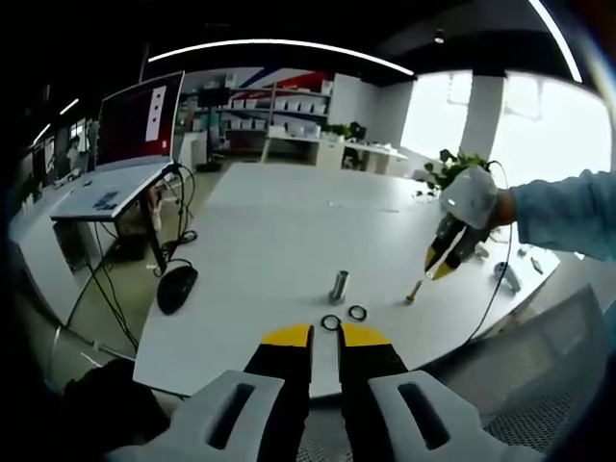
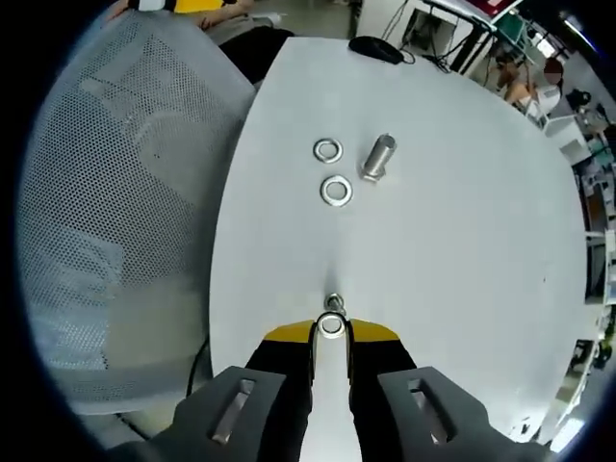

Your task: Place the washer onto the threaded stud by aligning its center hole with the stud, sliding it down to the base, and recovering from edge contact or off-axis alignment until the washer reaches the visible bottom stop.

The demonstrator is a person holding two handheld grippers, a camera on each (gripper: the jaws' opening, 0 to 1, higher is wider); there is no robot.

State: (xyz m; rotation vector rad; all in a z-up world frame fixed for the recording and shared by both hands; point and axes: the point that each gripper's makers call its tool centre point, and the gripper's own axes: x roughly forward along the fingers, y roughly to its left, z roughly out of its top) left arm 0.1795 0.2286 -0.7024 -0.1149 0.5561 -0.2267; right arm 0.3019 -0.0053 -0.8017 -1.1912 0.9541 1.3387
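In the right gripper view the right gripper [image 2: 332, 329] rises from the bottom edge, its two yellow-tipped jaws drawn close with a narrow slot between them. At the tips sits a small metal ring-shaped piece [image 2: 332, 324], seemingly pinched there or at least touching both tips; whether it is a washer or the head of a stud I cannot tell. Ahead on the white table [image 2: 462, 241] lie two loose washers: the nearer washer [image 2: 336, 190] and, just beyond it, the farther washer [image 2: 327, 150], flat and slightly apart. Just beside them lies a metal cylinder [image 2: 378, 157], tilted in this view. A black mouse [image 2: 375, 48] rests near the table's far edge, and a grey mesh chair [image 2: 115, 192] stands alongside the table.

In the left gripper view the left gripper [image 1: 325, 335] has its yellow tips parted by a small gap and holds nothing, hovering at the near table edge. Just past the tips the two washers [image 1: 344, 318] lie side by side, with the cylinder [image 1: 339, 286] upright behind them. Coming in from the right, a hand [image 1: 474, 197] holds the other gripper angled down over a small brass-coloured stud [image 1: 414, 291] standing on the table; whether the tips touch it I cannot tell. A laptop [image 1: 135, 135] stands on a side desk, well apart
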